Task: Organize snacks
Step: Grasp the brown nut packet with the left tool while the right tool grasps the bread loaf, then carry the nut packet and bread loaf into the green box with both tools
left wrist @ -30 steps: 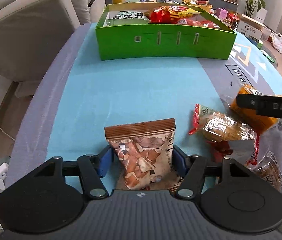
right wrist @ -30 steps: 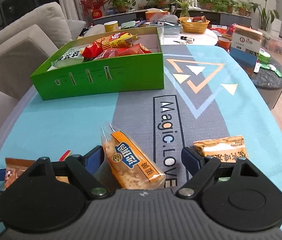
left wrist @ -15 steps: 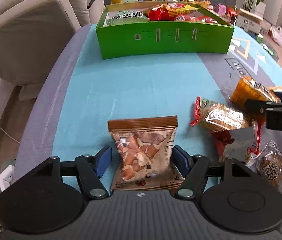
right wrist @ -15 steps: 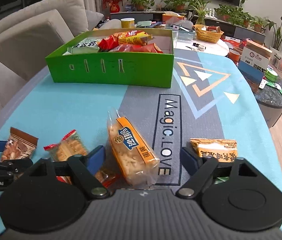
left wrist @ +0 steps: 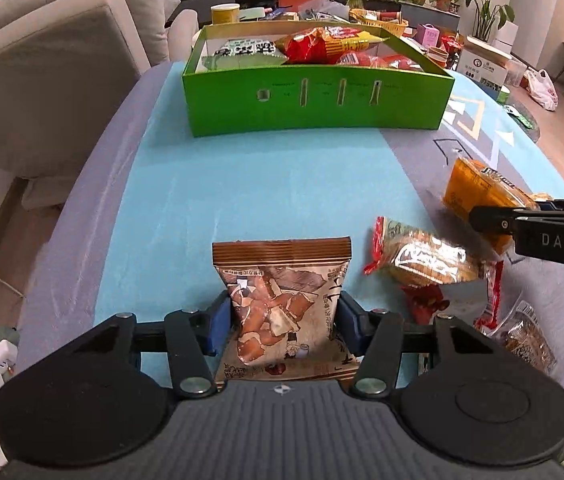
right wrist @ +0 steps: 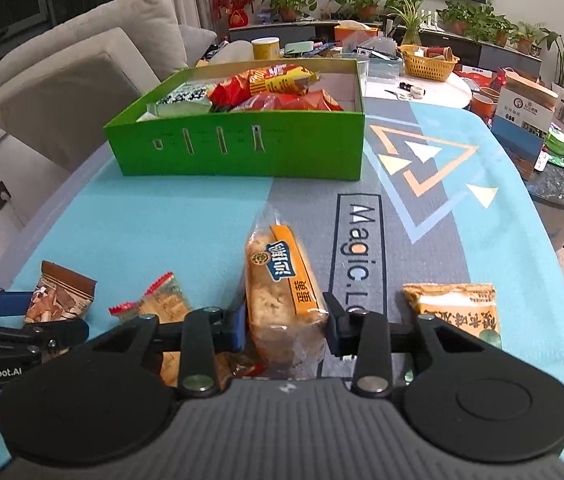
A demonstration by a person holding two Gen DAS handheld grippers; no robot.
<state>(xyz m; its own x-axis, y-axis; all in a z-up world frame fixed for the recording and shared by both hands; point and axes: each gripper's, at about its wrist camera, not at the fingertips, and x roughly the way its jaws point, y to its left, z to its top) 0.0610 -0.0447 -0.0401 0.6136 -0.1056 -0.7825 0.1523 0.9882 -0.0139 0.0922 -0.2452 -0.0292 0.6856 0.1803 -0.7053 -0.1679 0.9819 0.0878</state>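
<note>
A brown snack bag (left wrist: 282,280) lies on the blue mat between the blue pads of my left gripper (left wrist: 282,320). Its jaws are closing and the pads touch the bag's two sides. In the right wrist view, an orange cake packet (right wrist: 282,276) sits between the pads of my right gripper (right wrist: 285,324), whose jaws are closing tight against it. The same packet (left wrist: 478,188) shows at the right of the left wrist view, behind the right gripper's black finger (left wrist: 538,228). A green box (left wrist: 314,104) holding several snacks stands at the far end of the table.
A red-edged cracker packet (left wrist: 422,260) and a clear packet (left wrist: 530,336) lie between the two grippers. A tan packet (right wrist: 458,312) lies right of the right gripper. A grey sofa (left wrist: 42,80) flanks the table's left edge. A cardboard box (right wrist: 522,120) and a cluttered side table are far right.
Both pairs of jaws have narrowed onto their packets, the right pair by far the most. The orange packet now points straight ahead in the right wrist view. Neither hand has shifted much.
</note>
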